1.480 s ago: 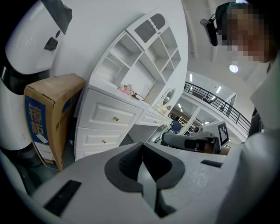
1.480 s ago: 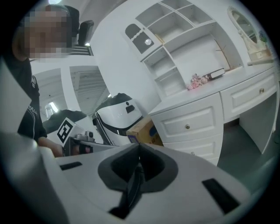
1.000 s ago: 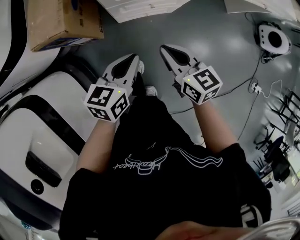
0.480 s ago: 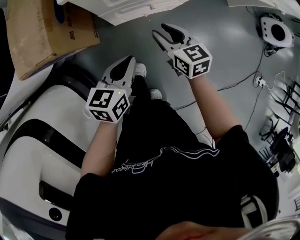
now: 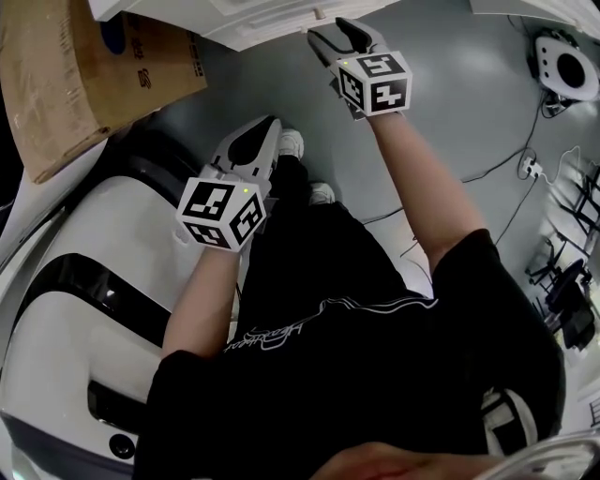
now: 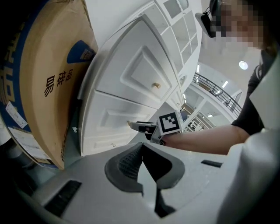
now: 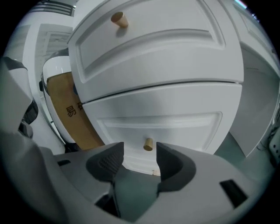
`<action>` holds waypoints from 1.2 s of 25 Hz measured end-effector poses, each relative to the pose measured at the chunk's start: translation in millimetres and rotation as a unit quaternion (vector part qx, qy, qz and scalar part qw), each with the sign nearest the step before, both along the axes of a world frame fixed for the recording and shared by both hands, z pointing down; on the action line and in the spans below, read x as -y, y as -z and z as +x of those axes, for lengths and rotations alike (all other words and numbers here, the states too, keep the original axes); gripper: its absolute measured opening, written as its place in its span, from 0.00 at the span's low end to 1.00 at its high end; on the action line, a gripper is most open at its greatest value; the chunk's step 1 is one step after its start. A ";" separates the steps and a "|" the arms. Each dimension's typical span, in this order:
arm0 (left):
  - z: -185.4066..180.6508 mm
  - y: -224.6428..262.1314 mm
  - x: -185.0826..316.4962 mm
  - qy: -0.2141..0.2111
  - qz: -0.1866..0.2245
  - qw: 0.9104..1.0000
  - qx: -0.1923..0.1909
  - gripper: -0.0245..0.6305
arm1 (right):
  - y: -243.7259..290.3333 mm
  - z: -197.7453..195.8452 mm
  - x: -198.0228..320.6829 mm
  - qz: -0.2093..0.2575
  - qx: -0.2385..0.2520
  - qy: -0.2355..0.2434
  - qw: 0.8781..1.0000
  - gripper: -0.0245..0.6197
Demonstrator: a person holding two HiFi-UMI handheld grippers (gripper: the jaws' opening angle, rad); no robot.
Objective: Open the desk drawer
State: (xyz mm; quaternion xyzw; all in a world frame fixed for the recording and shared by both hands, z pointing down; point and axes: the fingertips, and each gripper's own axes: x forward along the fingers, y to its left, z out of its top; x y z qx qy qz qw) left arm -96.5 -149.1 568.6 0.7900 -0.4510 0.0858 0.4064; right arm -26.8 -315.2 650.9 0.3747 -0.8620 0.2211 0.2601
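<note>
The white desk point(image 7: 175, 65) fills the right gripper view with two drawers, one above the other, each with a small wooden knob. The lower drawer point(image 7: 183, 127) has its knob point(image 7: 148, 144) just ahead of my right gripper point(image 7: 140, 152), in line with the gap. The jaws are opening, and no pad touches the knob. In the head view the right gripper point(image 5: 335, 30) reaches up to the desk's edge point(image 5: 262, 19). My left gripper point(image 5: 265, 129) hangs lower over the floor, shut and empty point(image 6: 142, 146). From it I see the right gripper point(image 6: 133, 126) at the lower drawer point(image 6: 105, 124).
A cardboard box point(image 5: 84, 66) leans beside the desk on the left. A big white machine with black stripes point(image 5: 75, 281) stands at the left. Cables point(image 5: 506, 169) and a round white device point(image 5: 562, 66) lie on the grey floor at the right.
My right gripper has travelled forward and down to the desk front and its jaws have spread from shut. The left gripper has sunk a little.
</note>
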 end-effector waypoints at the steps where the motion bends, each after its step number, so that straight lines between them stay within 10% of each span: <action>1: 0.0 -1.3 0.7 0.000 0.001 1.000 0.000 0.04 | -5.1 -0.3 4.4 0.001 -0.006 -0.002 1.000 0.40; 30: -9.1 -21.1 7.1 0.015 -0.006 1.000 0.019 0.04 | -30.0 -8.7 30.3 0.025 -0.073 -0.022 0.997 0.18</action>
